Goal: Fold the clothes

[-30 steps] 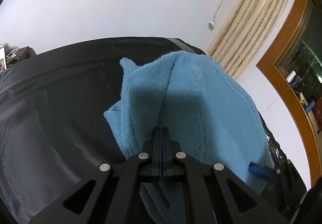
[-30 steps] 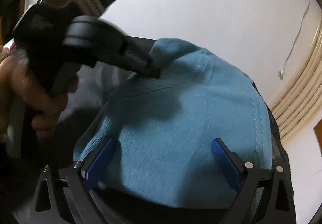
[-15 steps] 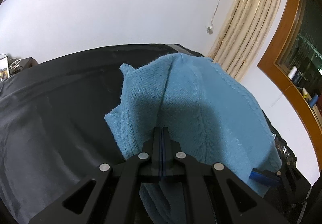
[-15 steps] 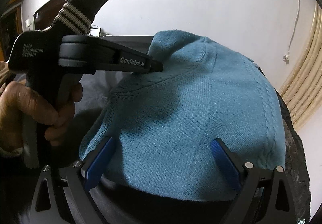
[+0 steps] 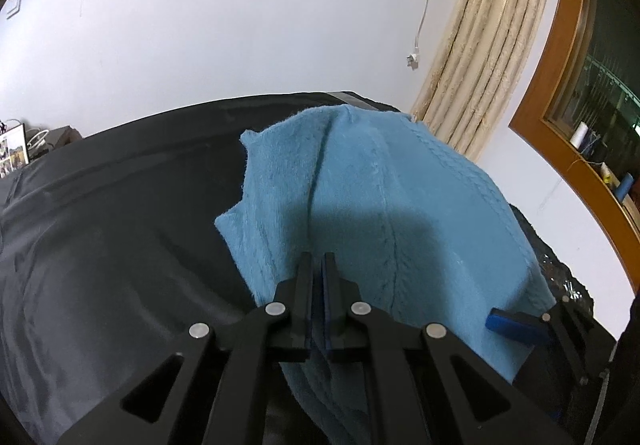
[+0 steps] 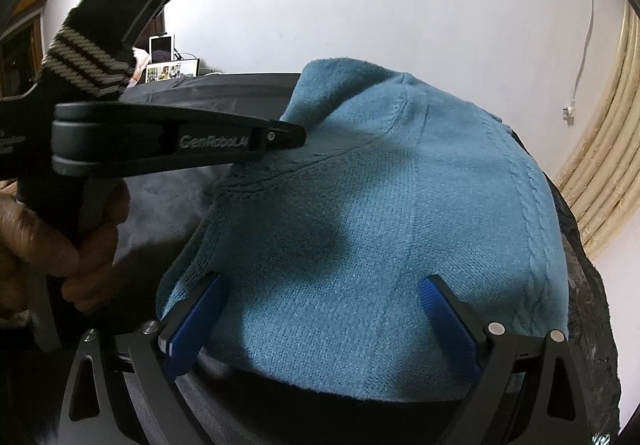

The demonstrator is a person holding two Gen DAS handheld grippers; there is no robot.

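1. A blue knitted sweater [image 5: 384,213] was seen spread over a black cloth-covered table [image 5: 104,245], lying toward the table's far right corner, with its right side reaching the table's right edge
2. The left gripper [image 5: 318,265] was seen with its jaws pressed together, a fold of the sweater pinched between them; the fabric was raised into a ridge running away from the jaws
3. In the right wrist view the left gripper [image 6: 298,133] was seen from the side, its tip meeting the sweater [image 6: 380,213] near the garment's upper left edge, and it was held by a hand [image 6: 60,245] at the left of the frame
4. The right gripper [image 6: 320,313] was seen with its jaws spread wide, the blue pads [image 6: 448,321] resting over the near edge of the sweater and nothing clamped between them
5. A beige curtain [image 5: 492,37] was seen hanging beyond the table's far right corner, beside a wooden window frame [image 5: 560,93]
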